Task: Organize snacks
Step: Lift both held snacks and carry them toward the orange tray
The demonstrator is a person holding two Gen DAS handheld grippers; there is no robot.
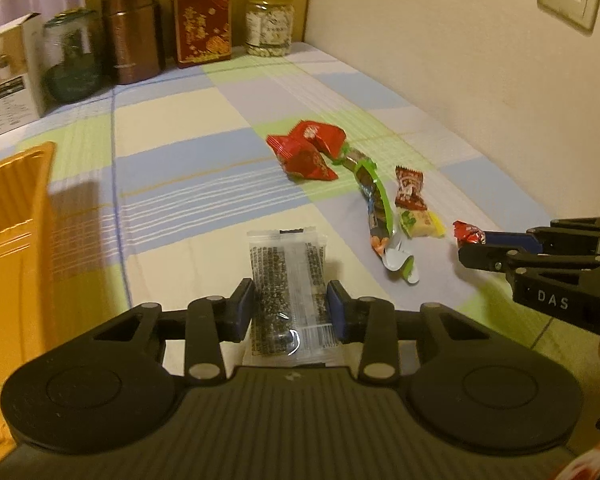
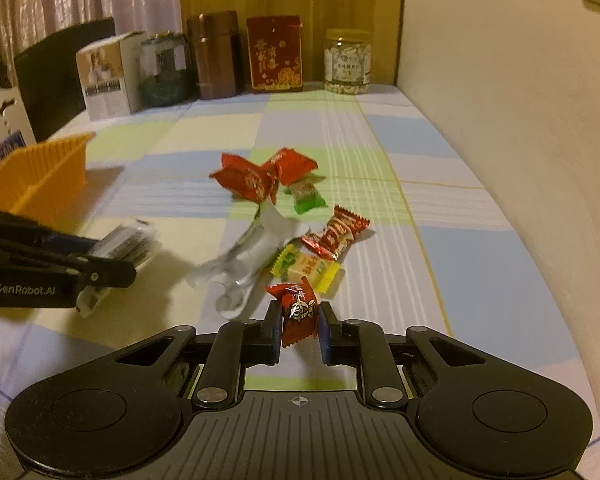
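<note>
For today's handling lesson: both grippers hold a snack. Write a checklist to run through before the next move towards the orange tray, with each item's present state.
1. Left gripper shut on the clear sesame packet: ok.
2. Right gripper shut on the small red candy: ok.
3. Candy gripped squarely: not ok, tilted.
4. Orange tray in view, left of both: ok.
5. Room inside tray: cannot tell.
6. Grippers apart: ok.

Dim warm indoor light, soft shadows, fisheye bending at edges, motion blur on silver wrapper [image 2: 244, 264], grainy.
</note>
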